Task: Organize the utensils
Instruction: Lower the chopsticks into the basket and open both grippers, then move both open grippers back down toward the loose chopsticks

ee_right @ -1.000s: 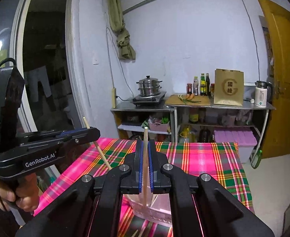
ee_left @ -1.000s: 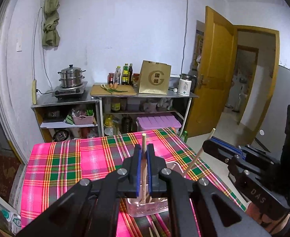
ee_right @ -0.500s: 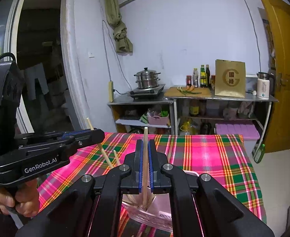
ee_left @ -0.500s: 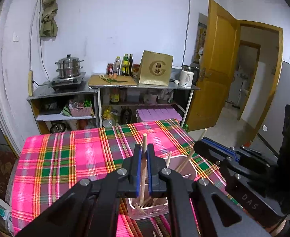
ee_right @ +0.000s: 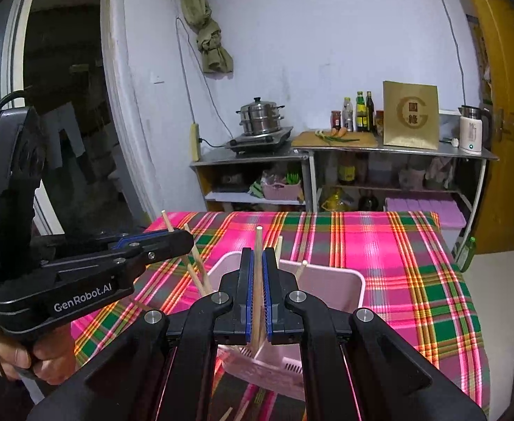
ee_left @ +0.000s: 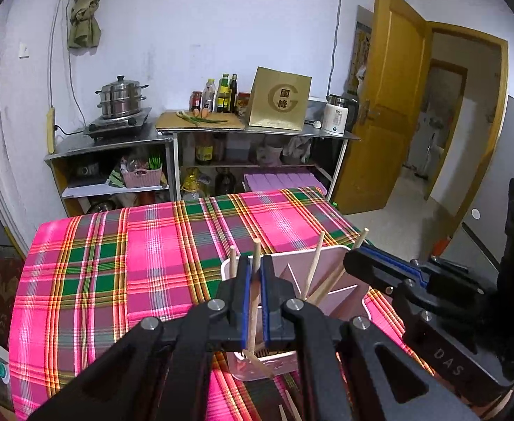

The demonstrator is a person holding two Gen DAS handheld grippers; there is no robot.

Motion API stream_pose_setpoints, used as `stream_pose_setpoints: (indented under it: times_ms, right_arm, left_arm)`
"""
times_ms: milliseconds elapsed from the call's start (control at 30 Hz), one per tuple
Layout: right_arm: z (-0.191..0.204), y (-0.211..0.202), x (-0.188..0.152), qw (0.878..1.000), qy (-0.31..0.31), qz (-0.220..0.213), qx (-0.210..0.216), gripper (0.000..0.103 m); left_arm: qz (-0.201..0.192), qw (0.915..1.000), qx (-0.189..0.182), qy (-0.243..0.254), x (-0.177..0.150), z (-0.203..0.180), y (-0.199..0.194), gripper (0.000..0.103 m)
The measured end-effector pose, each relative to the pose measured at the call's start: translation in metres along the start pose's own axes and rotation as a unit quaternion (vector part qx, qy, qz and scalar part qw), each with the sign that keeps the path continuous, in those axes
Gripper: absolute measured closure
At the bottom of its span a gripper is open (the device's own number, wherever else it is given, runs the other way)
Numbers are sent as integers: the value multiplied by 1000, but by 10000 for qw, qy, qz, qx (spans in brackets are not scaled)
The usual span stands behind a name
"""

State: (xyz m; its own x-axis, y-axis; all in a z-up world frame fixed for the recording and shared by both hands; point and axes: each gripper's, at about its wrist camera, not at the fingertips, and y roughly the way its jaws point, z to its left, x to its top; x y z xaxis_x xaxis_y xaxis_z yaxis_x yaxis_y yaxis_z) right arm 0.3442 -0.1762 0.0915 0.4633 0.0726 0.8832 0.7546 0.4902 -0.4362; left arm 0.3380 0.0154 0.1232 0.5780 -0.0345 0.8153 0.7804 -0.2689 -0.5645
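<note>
Left tongs point(ee_left: 253, 301): clamped on one wooden chopstick point(ee_left: 256, 280), near upright, lower end down inside the pink holder point(ee_left: 327, 256). Right tongs point(ee_right: 256, 301): clamped on a second chopstick point(ee_right: 258, 273), also near upright, its lower end in the same holder, by an inner divider. Each unit shows in the other's camera, converging on the holder from opposite sides. A hand point(ee_right: 29, 358) grips the left unit's handle.

Holder: pink plastic, open top, internal dividers making compartments. Several more loose chopsticks point(ee_left: 315, 266) lean inside it at angles; can't tell which compartment each sits in. A few chopstick ends lie on the cloth just in front of the holder, partly hidden by the tongs.

Bench point(ee_left: 116, 252): covered in pink/green/yellow plaid cloth; holder sits at the near edge.

Room: metal shelving point(ee_left: 116, 147) against the white back wall. On top: stacked steel steamer pot point(ee_left: 120, 98) on a single burner, cutting board point(ee_left: 201, 119) with a green onion and carrots, sauce bottles point(ee_left: 225, 93), gold paper bag point(ee_left: 279, 100), white kettle point(ee_left: 336, 117). Lower shelves: pink basket point(ee_left: 141, 175), jars, purple storage box point(ee_left: 285, 180). Yellow wooden door point(ee_left: 386, 105) stands open on the right. Dark window point(ee_right: 64, 105) on the left.
</note>
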Motion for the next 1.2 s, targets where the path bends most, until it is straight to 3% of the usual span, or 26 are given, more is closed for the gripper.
stream_pose_setpoints:
  times_ms: [233, 600, 767, 1200]
  right_arm:
    - [3, -7, -2, 10000, -72, 1, -31, 93]
    - [9, -46, -6, 9997, -131, -216, -45, 89]
    - [12, -70, -24, 9996, -121, -243, -24, 79]
    - [19, -124, -92, 9997, -166, -148, -33, 78]
  left_arm:
    - [-48, 10000, 42, -3, -1, 0, -9, 91]
    - [-368, 9993, 45, -31, -14, -4, -54, 81]
    - [-474, 9989, 64, -9, -38, -12, -76, 78]
    - [-533, 9983, 207, -124, -120, -37, -112, 78]
